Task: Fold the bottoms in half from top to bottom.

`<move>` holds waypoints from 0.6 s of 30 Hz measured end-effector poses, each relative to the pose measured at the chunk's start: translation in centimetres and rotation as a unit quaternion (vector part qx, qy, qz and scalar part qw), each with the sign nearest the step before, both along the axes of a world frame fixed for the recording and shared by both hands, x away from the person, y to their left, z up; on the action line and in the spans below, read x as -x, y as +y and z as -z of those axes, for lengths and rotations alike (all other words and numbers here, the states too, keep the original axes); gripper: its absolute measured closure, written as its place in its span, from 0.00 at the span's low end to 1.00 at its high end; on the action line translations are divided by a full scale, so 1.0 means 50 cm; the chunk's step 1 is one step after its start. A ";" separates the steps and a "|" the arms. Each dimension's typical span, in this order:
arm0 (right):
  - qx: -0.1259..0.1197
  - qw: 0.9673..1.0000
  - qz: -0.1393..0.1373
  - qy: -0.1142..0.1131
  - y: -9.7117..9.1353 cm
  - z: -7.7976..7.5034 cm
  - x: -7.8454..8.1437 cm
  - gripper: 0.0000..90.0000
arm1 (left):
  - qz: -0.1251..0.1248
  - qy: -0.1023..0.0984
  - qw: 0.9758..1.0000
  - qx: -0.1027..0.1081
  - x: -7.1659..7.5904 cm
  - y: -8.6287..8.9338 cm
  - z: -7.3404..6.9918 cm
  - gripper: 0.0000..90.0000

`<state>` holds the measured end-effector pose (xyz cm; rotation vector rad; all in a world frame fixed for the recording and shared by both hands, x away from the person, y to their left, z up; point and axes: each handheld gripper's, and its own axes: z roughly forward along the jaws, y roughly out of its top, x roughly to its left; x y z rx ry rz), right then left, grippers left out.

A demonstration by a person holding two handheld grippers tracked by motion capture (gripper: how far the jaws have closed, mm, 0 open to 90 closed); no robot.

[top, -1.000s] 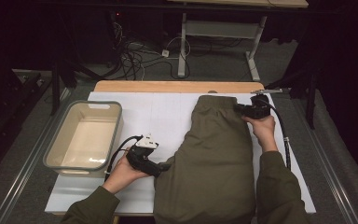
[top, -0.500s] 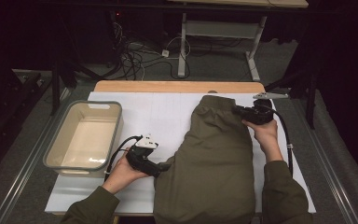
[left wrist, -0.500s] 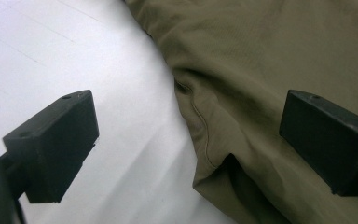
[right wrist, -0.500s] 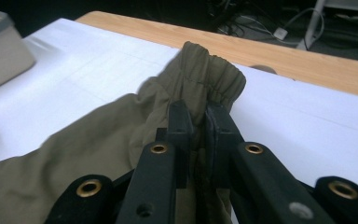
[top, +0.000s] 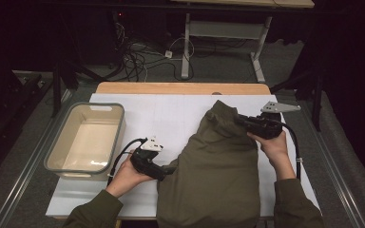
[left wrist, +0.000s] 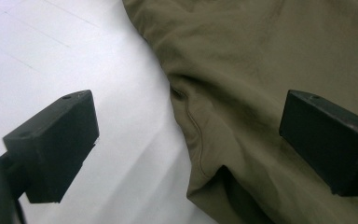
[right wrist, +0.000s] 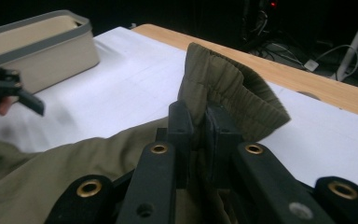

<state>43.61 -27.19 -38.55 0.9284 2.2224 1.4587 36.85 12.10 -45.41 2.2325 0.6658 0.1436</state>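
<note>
An olive-green garment [top: 216, 171] lies on the white table sheet [top: 171, 118], its ribbed waistband [right wrist: 233, 88] lifted at the far end. My right gripper [top: 241, 120] is shut on that waistband, the cloth pinched between its jaws [right wrist: 198, 135] and raised off the sheet. My left gripper [top: 167, 172] rests at the garment's near left edge. Its jaws stand wide open in the left gripper view, one over the white sheet [left wrist: 51, 56] and one over the cloth [left wrist: 261, 70], with the garment's hem [left wrist: 200, 158] between them and untouched.
A beige bin [top: 86, 137] with a grey rim stands at the table's left side, seen too as the bin [right wrist: 37, 42] in the right gripper view. A wooden table edge [top: 180, 88] runs along the back. Cables [top: 147, 52] and a desk frame lie on the floor beyond.
My right gripper has carried the waistband leftward and up, folding the garment's top over toward the middle. The left gripper has stayed in place.
</note>
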 end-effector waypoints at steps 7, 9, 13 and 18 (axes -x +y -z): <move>0.001 1.000 -0.026 -0.004 0.005 -0.004 0.035 0.92 | -0.003 0.011 1.000 0.009 -0.028 -0.024 -0.021 0.10; 0.004 1.000 -0.027 -0.003 0.006 -0.002 0.038 0.92 | -0.006 0.014 1.000 0.009 -0.044 -0.036 -0.028 0.12; 0.000 1.000 -0.029 -0.001 0.007 0.000 0.037 0.92 | -0.009 0.028 1.000 0.012 -0.081 -0.066 -0.037 0.17; -0.001 0.999 -0.032 -0.002 0.011 0.001 0.036 0.92 | -0.014 0.038 0.999 0.023 -0.139 -0.111 -0.041 0.26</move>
